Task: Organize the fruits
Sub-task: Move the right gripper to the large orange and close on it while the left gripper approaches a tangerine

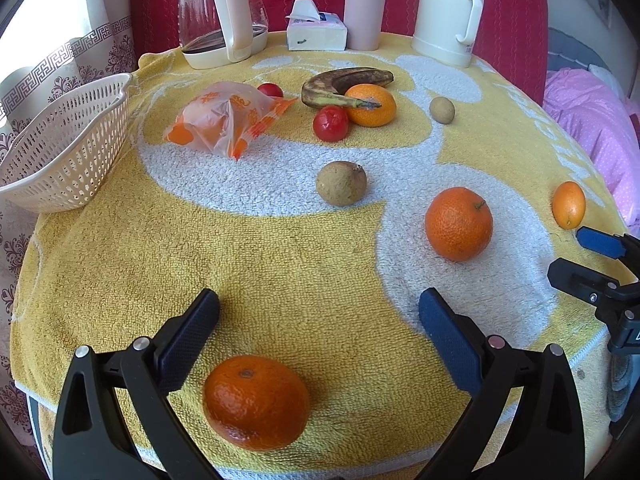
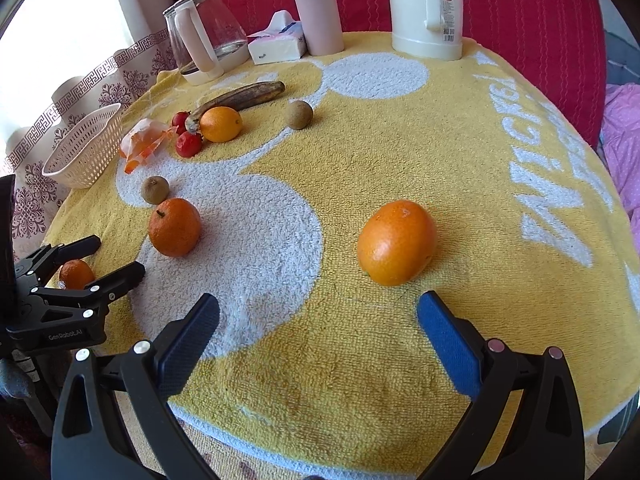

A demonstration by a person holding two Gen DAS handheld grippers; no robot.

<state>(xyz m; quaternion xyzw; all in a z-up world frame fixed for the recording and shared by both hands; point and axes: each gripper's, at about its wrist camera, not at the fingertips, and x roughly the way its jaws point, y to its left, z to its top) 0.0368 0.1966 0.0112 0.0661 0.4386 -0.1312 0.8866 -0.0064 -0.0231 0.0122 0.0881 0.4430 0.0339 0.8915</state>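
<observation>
Orange is what fills both my feeds. My left gripper hangs spread wide over the near edge of the yellow towel, and a mandarin sits between the 2 fingers, low in the left wrist view and set slightly toward the left finger. It touches neither pad as far as I can judge; the fisheye bends things down there, so I would not swear to the gap. It is roundish, so no long axis matters for the grip.

My right gripper is also released, holding nothing. An oval orange lies just ahead of it, offset toward the right finger, its long axis tilted across the gap between the fingers. I would need to slide forward and a little right to straddle it.

Further out I count a second mandarin with a stem, between the 2 grippers and near each, 2 brown round fruits, 2 tomatoes, a blackened banana lying against another orange, and a plastic bag.

The white basket stands at the far left edge, holding no fruit. It lies well to the left, so my left side is nearer it, and its mandarin seems the natural first pick.
</observation>
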